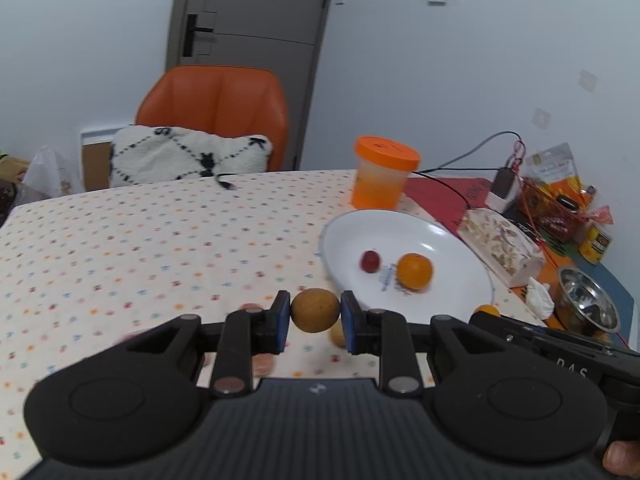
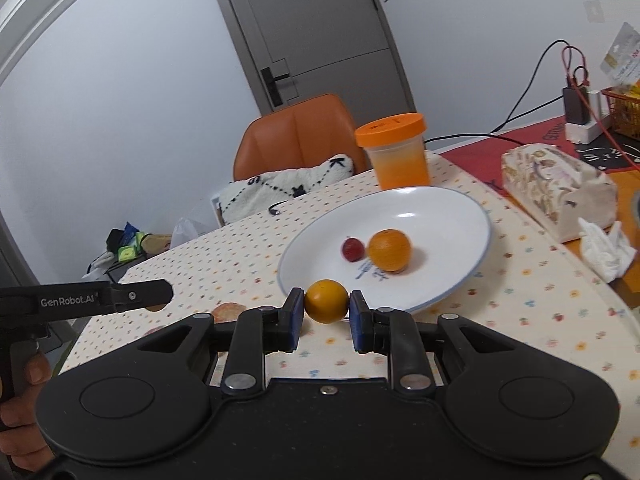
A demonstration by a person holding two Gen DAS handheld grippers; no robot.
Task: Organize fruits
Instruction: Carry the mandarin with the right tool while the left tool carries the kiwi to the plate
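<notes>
My left gripper (image 1: 315, 312) is shut on a small brown round fruit (image 1: 315, 310), held above the spotted tablecloth just left of the white plate (image 1: 448, 304). My right gripper (image 2: 327, 303) is shut on a small yellow-orange round fruit (image 2: 327, 301), at the near rim of the white plate (image 2: 452, 208). On the plate lie an orange (image 2: 389, 250) and a small red fruit (image 2: 353, 249). The orange (image 1: 414, 271) and the red fruit (image 1: 370, 261) also show in the left wrist view. More small fruits (image 1: 338, 334) lie blurred on the cloth under the left gripper.
An orange-lidded cup (image 2: 396, 152) stands behind the plate. A patterned tissue box (image 2: 560, 188) and crumpled tissue (image 2: 606, 248) lie to the right, with a steel bowl (image 1: 588, 300), a basket and cables beyond. An orange chair (image 1: 218, 108) with a cushion stands at the far edge.
</notes>
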